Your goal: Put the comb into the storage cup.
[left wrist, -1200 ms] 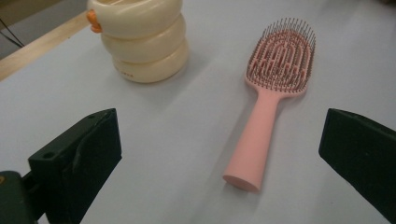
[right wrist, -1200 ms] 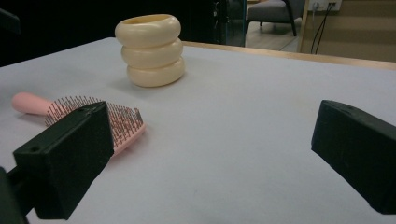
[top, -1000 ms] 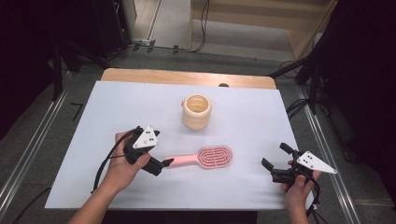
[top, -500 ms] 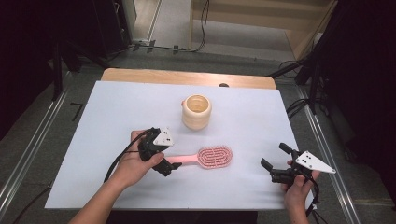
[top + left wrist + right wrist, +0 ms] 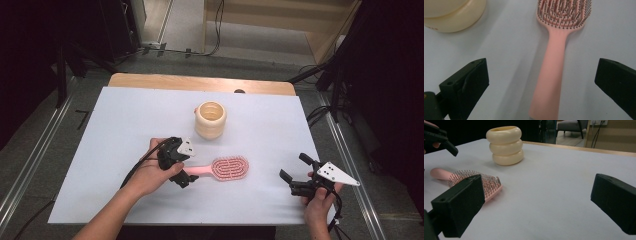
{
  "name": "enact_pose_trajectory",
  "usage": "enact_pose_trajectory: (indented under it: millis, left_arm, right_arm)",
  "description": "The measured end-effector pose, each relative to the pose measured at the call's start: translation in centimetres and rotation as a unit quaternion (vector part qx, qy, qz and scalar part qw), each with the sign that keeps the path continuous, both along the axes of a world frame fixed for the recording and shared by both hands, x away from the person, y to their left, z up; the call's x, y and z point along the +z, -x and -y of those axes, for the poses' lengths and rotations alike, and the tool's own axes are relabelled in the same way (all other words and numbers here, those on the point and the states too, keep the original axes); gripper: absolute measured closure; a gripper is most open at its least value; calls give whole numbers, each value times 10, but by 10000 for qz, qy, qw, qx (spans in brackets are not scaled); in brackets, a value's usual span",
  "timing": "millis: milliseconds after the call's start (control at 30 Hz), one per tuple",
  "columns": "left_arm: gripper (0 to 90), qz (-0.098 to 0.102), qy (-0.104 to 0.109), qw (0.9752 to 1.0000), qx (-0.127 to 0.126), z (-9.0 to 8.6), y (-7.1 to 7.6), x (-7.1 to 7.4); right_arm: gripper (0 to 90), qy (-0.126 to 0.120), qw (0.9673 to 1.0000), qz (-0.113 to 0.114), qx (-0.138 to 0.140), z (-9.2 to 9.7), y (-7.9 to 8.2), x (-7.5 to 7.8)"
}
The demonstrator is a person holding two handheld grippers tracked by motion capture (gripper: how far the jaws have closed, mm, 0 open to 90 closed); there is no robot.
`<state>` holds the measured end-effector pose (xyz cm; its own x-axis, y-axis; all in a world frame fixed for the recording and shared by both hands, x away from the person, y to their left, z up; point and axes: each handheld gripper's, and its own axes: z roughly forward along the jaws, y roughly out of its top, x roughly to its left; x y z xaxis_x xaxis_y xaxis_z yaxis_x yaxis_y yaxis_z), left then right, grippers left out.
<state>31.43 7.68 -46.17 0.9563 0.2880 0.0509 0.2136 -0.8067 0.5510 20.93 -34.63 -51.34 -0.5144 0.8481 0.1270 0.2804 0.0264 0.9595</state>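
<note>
The pink hairbrush (image 5: 554, 72) lies handle-first between my left gripper (image 5: 541, 82)'s spread jaws, just below the cream holder (image 5: 210, 119), so I'd close on the handle next.

The high view looks forward and down over the whole table (image 5: 125, 115). The left gripper view hangs close above the pink hairbrush (image 5: 554, 67), facing along its handle. The right gripper view sits low, right of the hairbrush, facing across it. All three share it.
</note>
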Motion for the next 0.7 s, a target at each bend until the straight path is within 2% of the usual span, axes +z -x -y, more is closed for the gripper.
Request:
enact_pose_trajectory:
  millis: [233, 400, 467, 567, 700]
  left_arm:
    - [0, -82, -202, 9997, -90, 9, -2, -5]
    - [0, -131, -357, 9992, -87, 15, -5, -7]
    - [1, -155, -359, 9992, -56, 18, -5, -7]
    - [57, -115, -416, 9991, -28, 20, -7, -7]
    - [71, -131, -605, 9981, -76, 24, -8, -9]
  right_arm:
    - [0, 28, 10000, -5, 5, -1, 0, 0]
    - [0, 23, 10000, -5, -14, -1, -1, 0]
    - [0, 31, 10000, 2, 2, -1, -1, 0]
    - [0, 31, 10000, -1, -1, -1, -1, 0]
    - [0, 17, 10000, -7, -4, -1, 0, 0]
